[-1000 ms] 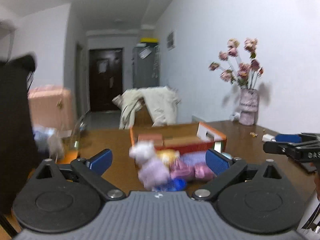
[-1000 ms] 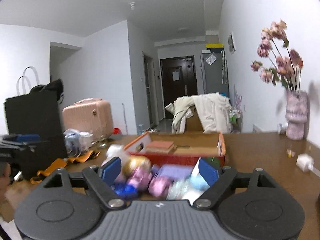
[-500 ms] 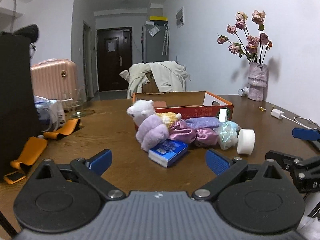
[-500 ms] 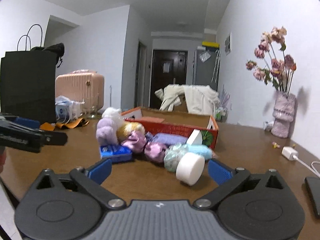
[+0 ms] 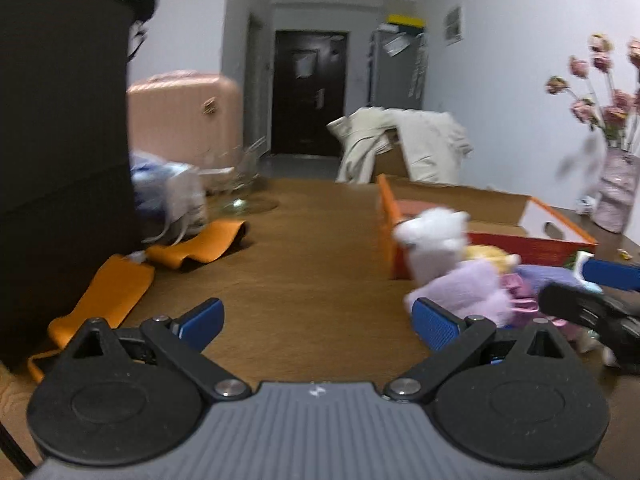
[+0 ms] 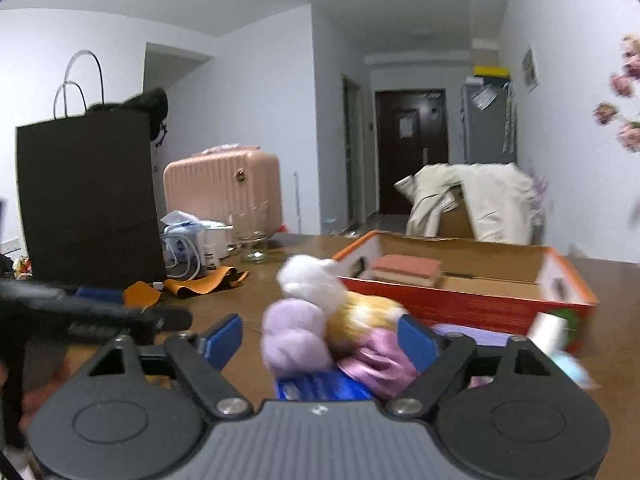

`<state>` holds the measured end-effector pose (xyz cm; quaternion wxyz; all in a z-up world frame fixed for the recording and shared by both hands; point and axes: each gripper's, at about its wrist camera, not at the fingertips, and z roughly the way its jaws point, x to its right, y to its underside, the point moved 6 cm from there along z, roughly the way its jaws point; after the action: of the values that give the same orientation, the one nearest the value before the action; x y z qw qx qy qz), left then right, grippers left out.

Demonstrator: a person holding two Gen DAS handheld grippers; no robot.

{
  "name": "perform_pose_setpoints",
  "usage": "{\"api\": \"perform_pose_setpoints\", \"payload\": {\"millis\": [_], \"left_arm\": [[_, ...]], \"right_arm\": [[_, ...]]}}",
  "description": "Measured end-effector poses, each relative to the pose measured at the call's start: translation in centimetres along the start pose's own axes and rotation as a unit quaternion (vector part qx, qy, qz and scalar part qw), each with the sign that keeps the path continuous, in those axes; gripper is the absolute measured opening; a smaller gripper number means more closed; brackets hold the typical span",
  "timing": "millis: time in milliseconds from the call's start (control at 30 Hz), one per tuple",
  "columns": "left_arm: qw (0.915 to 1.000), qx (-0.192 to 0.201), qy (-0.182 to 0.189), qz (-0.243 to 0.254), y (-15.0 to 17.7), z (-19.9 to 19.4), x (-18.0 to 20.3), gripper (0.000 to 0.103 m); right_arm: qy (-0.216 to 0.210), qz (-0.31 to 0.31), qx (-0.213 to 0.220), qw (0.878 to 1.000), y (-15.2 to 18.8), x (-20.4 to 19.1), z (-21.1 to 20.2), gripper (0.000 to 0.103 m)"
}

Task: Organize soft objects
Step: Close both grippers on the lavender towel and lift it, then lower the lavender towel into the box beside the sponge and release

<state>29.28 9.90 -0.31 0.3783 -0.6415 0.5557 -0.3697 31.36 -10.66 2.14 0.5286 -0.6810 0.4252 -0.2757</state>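
A heap of soft things lies on the brown table in front of an open orange cardboard box [image 6: 460, 304]. In it are a white-and-purple plush toy [image 6: 304, 320], a yellow plush [image 6: 364, 316], a pink satin scrunchie [image 6: 380, 356] and a blue packet [image 6: 320, 388]. My right gripper [image 6: 320, 338] is low at the heap and its jaws are closing. The plush toy sits between the blue pads, which do not press on it. My left gripper [image 5: 316, 320] is open over bare table, with the plush toy [image 5: 452, 268] just beyond its right fingertip. The right gripper [image 5: 592, 300] reaches in from the right edge.
A tall black paper bag [image 6: 88, 200] stands at the left, with an orange strap [image 5: 116, 288], a plastic bag and a glass [image 6: 252, 240] beside it. Behind are a pink suitcase [image 6: 224, 188] and a coat-draped chair [image 6: 476, 200]. A flower vase [image 5: 616, 196] is far right.
Both grippers moved forward and down toward the heap. The left view swung left, so the heap now sits at its right. The right jaws narrowed around the plush toy.
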Motion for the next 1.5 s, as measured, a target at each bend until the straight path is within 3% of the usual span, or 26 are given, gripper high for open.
{"api": "perform_pose_setpoints", "payload": {"millis": [67, 100, 133, 200, 300, 367, 500, 567, 633, 700, 800, 967, 1033, 1100, 1233, 1333, 1433, 1500], "left_arm": [[1.0, -0.004, -0.001, -0.002, 0.2, 0.0, -0.7, 0.102], [1.0, -0.003, -0.002, -0.001, 0.3, -0.1, -0.9, 0.102], [1.0, -0.002, -0.001, 0.0, 0.3, -0.3, -1.0, 0.102], [1.0, 0.003, 0.007, -0.002, 0.2, -1.0, -1.1, 0.102], [0.9994, -0.003, 0.032, -0.016, 0.4, -2.0, -0.5, 0.102], [0.9965, -0.016, 0.077, -0.029, 1.1, -2.7, 0.8, 0.102], [0.9708, -0.068, 0.222, -0.061, 2.9, -3.6, 5.8, 0.102], [0.9614, -0.083, 0.255, -0.064, 3.4, -3.4, 7.8, 0.102], [0.958, -0.094, 0.265, -0.057, 3.8, -3.0, 9.5, 0.096], [0.9539, -0.108, 0.276, -0.048, 4.4, -2.6, 10.9, 0.087], [0.9495, -0.135, 0.279, -0.045, 5.6, -1.3, 12.2, 0.063], [0.9502, -0.136, 0.274, -0.058, 5.5, -0.4, 12.5, 0.056], [0.9512, -0.14, 0.269, -0.055, 5.7, -0.1, 12.6, 0.034], [0.9518, -0.142, 0.266, -0.055, 5.5, -0.2, 12.6, 0.025], [0.9447, -0.126, 0.296, -0.064, 2.5, -0.9, 13.2, 0.022], [0.9414, -0.099, 0.319, -0.048, -2.7, 0.3, 14.8, 0.021], [0.9363, -0.087, 0.336, -0.052, -8.4, 4.0, 17.2, 0.02], [0.935, -0.099, 0.337, -0.052, -11.5, 8.1, 19.2, 0.019]], "right_arm": [[-0.007, -0.002, -0.025, 1.0, 0.2, -0.8, 3.6, 0.057], [-0.008, 0.0, -0.047, 0.999, 0.6, -1.0, 5.2, 0.027], [-0.021, 0.021, -0.068, 0.997, 0.9, -1.0, 6.3, 0.024], [-0.064, 0.063, -0.059, 0.994, 0.6, -1.2, 5.6, 0.024], [-0.108, 0.081, -0.038, 0.99, 0.2, -1.2, 1.3, 0.024], [-0.135, 0.129, -0.047, 0.981, 0.8, 0.1, -1.9, 0.024], [-0.131, 0.261, -0.115, 0.95, 5.0, 4.7, -5.4, 0.025], [-0.09, 0.297, -0.117, 0.943, 6.9, 6.9, -6.2, 0.026], [-0.034, 0.287, -0.118, 0.95, 7.9, 8.2, -6.6, 0.026], [-0.013, 0.279, -0.112, 0.954, 8.4, 8.8, -7.0, 0.026], [-0.012, 0.275, -0.11, 0.955, 8.8, 8.9, -7.1, 0.025], [-0.004, 0.251, -0.109, 0.962, 8.7, 9.4, -7.6, 0.025], [-0.011, 0.256, -0.109, 0.961, 8.7, 9.6, -7.4, 0.021], [-0.019, 0.259, -0.104, 0.96, 8.5, 9.7, -7.3, 0.015], [-0.031, 0.248, -0.074, 0.966, 5.9, 10.2, -8.1, 0.012], [-0.037, 0.212, -0.046, 0.975, 1.4, 12.3, -7.5, 0.012], [-0.036, 0.169, -0.036, 0.984, -4.1, 16.3, -4.0, 0.012], [-0.035, 0.157, -0.057, 0.985, -6.9, 19.3, -0.1, 0.012]]}}
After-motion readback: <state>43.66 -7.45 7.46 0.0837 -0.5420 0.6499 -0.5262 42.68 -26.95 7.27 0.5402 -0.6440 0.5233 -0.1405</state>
